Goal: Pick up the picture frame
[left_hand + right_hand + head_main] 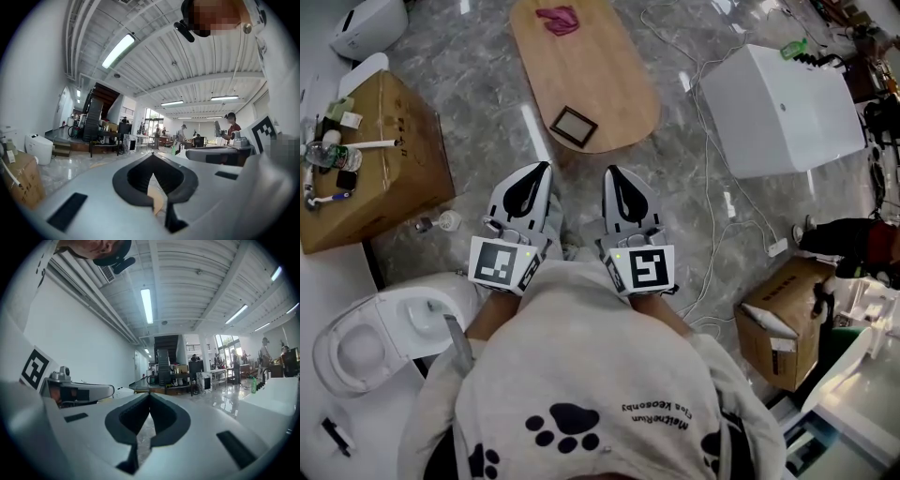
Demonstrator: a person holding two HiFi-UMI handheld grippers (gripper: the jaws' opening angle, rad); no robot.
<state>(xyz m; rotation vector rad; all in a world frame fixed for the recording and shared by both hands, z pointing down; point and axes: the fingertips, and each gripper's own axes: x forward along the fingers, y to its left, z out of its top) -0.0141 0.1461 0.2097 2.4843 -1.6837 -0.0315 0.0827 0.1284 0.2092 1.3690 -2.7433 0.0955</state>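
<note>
The left gripper and right gripper, jaws together and empty, point toward the picture frame, which lies flat ahead of both on the oval worktop. One gripper likely needs to open before straddling the frame's edge.

Holds left tool and right tool side by side just ahead of the chest, near each other but not touching. Points both forward, level and parallel. Shows each pair of jaws pressed together at the tips, gripping nothing. Carries marker cubes at the rear ends, nearest the body.
</note>
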